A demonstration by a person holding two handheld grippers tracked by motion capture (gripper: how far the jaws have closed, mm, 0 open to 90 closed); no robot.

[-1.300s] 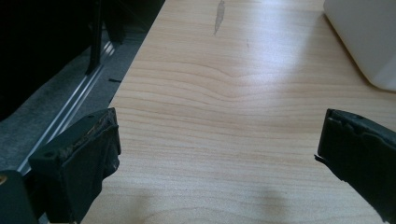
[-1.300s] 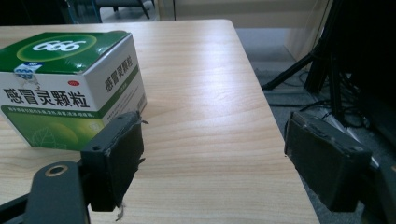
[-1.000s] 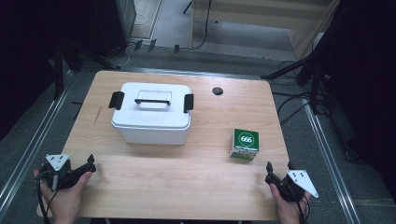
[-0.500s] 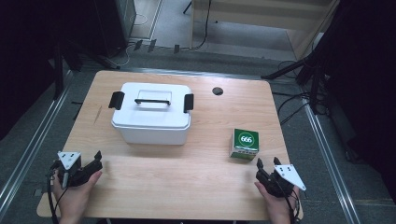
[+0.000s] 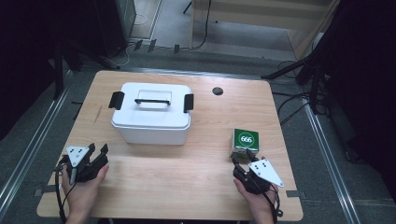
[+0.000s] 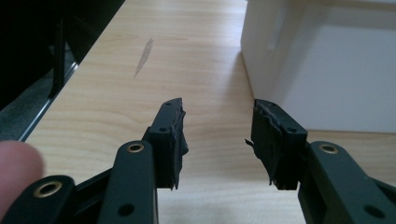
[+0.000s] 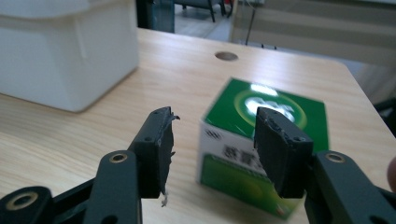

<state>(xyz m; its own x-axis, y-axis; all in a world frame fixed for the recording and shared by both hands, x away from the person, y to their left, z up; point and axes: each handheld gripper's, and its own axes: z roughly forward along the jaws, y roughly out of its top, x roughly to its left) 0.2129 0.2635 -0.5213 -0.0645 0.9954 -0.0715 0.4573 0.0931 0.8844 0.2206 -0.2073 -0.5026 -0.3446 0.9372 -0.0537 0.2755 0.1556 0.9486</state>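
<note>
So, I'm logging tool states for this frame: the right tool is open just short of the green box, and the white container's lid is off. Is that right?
Not quite. The white container has its lid on, with the black side latches up and the handle lying flat on top, as the high view shows. The rest holds: the right tool is open, just short of the green box.
</note>
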